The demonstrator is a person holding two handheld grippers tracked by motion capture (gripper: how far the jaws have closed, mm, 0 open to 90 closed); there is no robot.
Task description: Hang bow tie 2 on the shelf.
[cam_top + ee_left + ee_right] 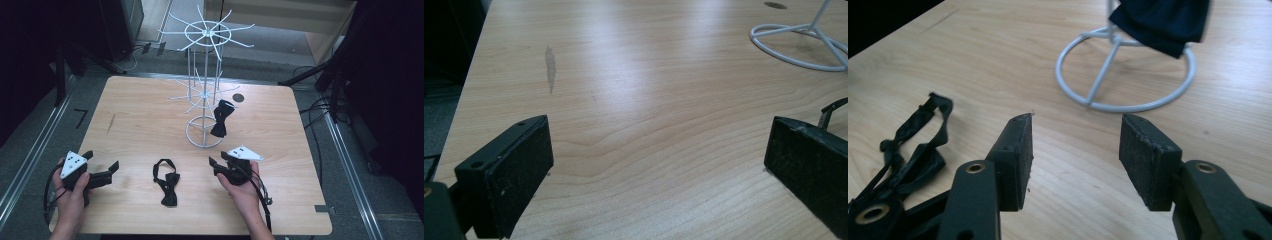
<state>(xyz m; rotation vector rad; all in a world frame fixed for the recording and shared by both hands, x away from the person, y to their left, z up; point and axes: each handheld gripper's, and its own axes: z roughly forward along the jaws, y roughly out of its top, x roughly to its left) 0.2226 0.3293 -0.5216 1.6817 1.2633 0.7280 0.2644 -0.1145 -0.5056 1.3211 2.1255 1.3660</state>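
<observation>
Left gripper (102, 170) resting well left of the wire rack (205, 90), jaws spread wide over bare table (140, 115), probably waiting its turn. Loose bow tie (166, 182) lying flat in front of the rack's ring base, slightly left: black, glossy, strap looped above the knot. Right gripper (216, 166) just in front of the rack base, jaws half apart and empty, seemingly lined up for that tie. Second bow tie (220, 119) already hanging from a low rack arm.
</observation>
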